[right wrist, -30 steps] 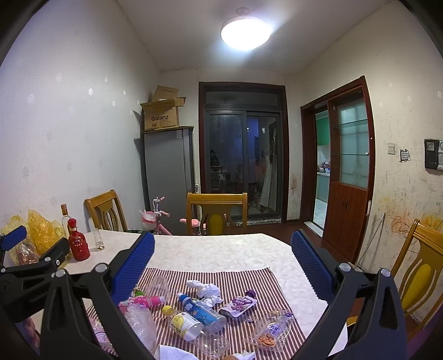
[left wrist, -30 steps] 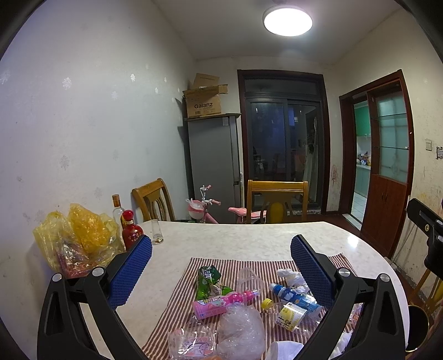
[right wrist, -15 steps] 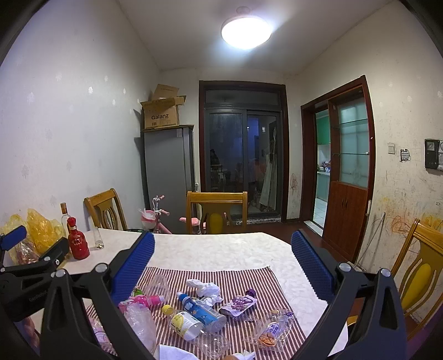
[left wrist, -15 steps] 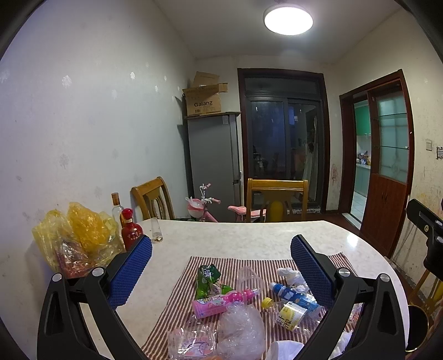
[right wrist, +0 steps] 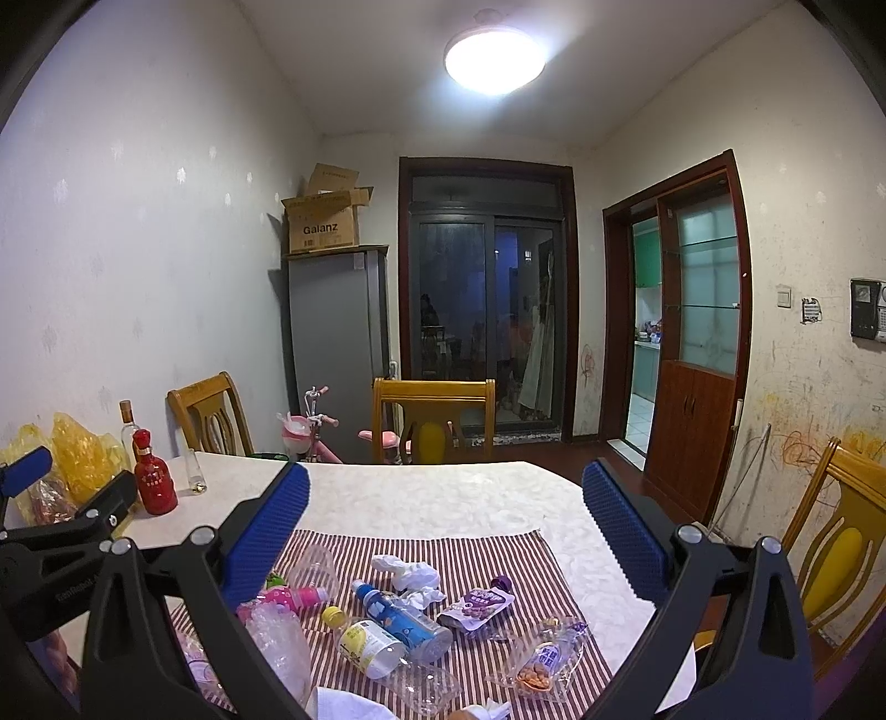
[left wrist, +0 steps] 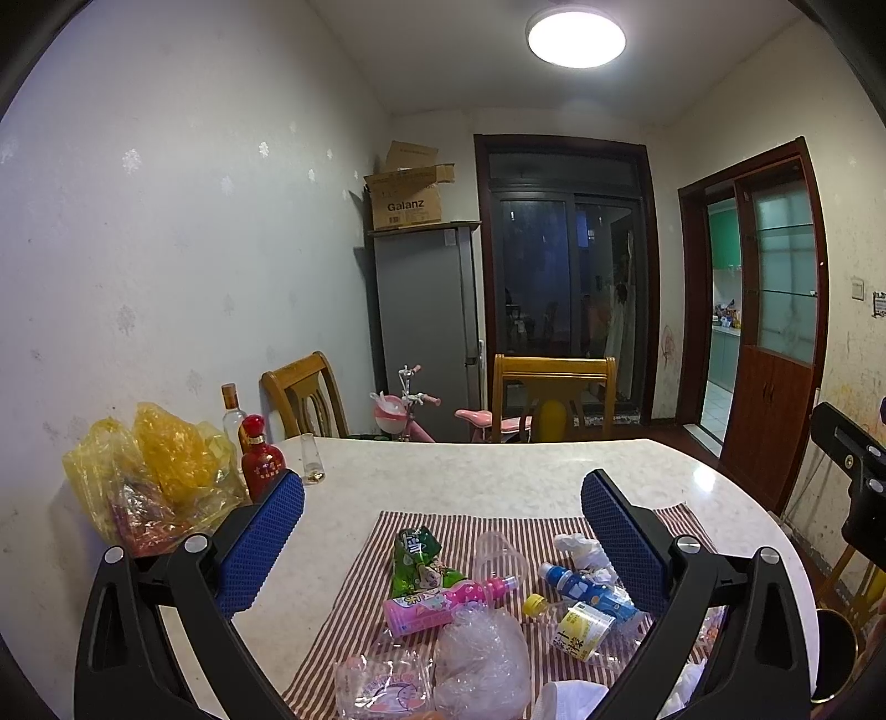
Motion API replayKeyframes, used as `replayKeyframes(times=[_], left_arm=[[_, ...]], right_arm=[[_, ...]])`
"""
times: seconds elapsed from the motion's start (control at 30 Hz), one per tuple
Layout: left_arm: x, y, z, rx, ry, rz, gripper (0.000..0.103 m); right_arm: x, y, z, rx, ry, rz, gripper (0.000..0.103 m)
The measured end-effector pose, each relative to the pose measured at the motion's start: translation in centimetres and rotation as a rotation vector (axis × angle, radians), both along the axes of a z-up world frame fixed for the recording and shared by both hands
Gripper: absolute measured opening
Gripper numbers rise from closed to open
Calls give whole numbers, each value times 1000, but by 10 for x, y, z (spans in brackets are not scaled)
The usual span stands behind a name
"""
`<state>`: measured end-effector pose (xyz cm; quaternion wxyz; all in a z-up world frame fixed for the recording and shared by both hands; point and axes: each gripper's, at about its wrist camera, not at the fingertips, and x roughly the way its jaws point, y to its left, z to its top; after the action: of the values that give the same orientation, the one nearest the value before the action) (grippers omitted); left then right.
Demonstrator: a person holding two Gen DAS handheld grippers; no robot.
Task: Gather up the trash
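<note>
Trash spread on striped mat (right wrist: 498, 554), both tools held above the surface (left wrist: 470, 476), holding nothing.
Left tool (left wrist: 443, 509) fingers wide apart; right tool (right wrist: 446, 498) same. Pink bottle (left wrist: 443, 601), blue bottle (right wrist: 398, 612), yellow-cap bottle (right wrist: 365, 642), purple pouch (right wrist: 479, 603), crumpled tissue (right wrist: 407, 573) lie on mat; front-edge white item possibly paper. Red bottle (right wrist: 155, 476) stands off mat, left.

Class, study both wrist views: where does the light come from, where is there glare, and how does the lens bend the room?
Left wrist view: ceiling lamp blown out white, sheen on the table, walls bowed, corners black. Right wrist view: the same lamp flares, door frame curves.
</note>
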<state>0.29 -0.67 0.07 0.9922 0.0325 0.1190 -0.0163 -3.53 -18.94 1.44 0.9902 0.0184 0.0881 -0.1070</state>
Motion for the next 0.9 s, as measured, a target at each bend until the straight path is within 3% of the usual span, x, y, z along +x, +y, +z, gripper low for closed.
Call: replayKeyframes(times=[0.9], left_arm=[[0, 0, 1, 0, 1, 1, 97]], right_arm=[[1, -1, 0, -1, 3, -3, 99]])
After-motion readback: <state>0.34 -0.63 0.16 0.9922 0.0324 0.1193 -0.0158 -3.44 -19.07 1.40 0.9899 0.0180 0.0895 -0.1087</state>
